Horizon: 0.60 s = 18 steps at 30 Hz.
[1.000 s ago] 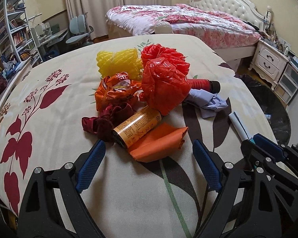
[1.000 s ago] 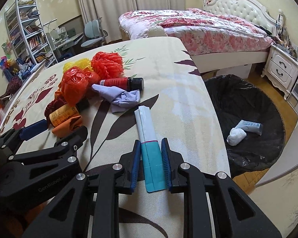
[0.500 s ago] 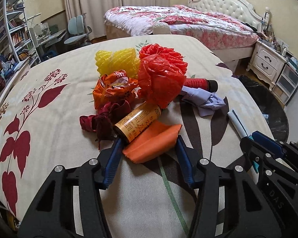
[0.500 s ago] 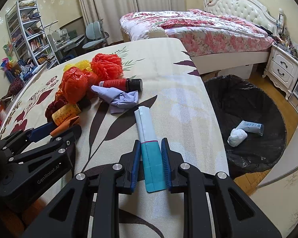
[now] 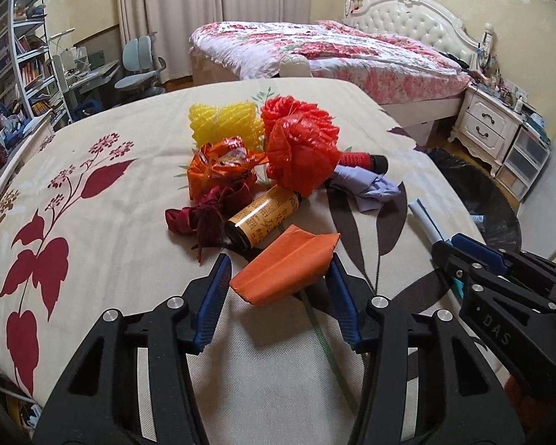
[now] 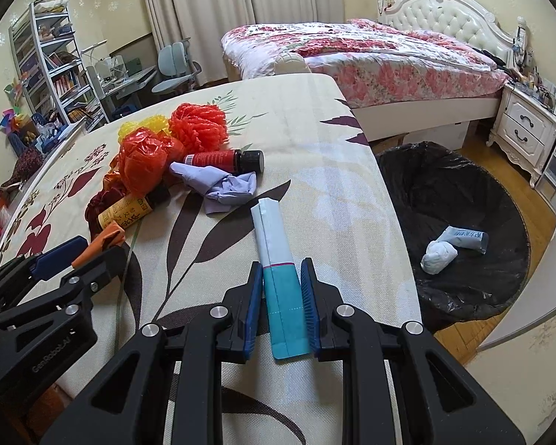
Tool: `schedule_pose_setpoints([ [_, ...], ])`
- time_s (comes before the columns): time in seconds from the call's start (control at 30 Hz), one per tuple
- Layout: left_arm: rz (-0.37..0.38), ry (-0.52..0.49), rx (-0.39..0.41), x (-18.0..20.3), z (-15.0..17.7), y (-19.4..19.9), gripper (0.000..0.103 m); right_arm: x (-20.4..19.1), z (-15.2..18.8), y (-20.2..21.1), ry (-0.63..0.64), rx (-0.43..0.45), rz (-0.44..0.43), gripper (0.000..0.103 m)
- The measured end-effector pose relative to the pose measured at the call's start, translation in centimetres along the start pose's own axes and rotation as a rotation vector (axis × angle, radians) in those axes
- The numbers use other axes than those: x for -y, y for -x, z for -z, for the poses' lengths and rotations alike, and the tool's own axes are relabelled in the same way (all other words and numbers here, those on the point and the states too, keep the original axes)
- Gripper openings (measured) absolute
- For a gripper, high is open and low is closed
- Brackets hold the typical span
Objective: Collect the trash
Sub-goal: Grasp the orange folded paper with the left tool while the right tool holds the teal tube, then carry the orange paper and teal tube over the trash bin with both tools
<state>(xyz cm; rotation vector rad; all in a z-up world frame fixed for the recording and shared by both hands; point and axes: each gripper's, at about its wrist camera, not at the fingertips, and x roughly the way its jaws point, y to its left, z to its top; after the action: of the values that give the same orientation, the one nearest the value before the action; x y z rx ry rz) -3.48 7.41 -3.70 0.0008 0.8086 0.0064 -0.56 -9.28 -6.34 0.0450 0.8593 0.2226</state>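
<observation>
Left fingers (image 5: pixel 218 285) narrow, pads pressing both sides of the orange paper packet (image 5: pixel 285 265); the packet's far end sits just off the table (image 5: pixel 92 259), close to its near edge. Right fingers (image 6: pixel 254 296) clamped tight on the teal-and-white pouch (image 6: pixel 278 259), which points toward the table's far edge.

Judgement: both grips look seated, so the step is lift and carry. Left should rise straight before swinging, since the yellow bottle (image 5: pixel 263 217) lies just beyond the packet and could roll. Right only needs to clear the table's right edge.

Right wrist view shows the black trash bag (image 6: pixel 444 193) on the floor beside that edge, two white items already in it; left wrist view catches only its rim.
</observation>
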Motion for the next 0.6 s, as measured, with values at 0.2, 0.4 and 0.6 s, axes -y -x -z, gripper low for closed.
schedule_pose_setpoints([
  [0.2, 0.028, -0.012, 0.050, 0.7, -0.9, 1.5, 0.051, 0.4, -0.4, 1.2, -0.011, 0.029, 0.012, 0.022],
  [0.4, 0.067, -0.030, 0.095, 2.5, -2.9, 1.7, 0.051, 2.2, -1.5, 2.6, -0.036, 0.086, 0.061, 0.022],
  [0.6, 0.110, -0.076, 0.124, 6.0, -4.8, 0.2, 0.051, 5.5, -3.1, 2.9, -0.094, 0.136, 0.142, 0.022],
])
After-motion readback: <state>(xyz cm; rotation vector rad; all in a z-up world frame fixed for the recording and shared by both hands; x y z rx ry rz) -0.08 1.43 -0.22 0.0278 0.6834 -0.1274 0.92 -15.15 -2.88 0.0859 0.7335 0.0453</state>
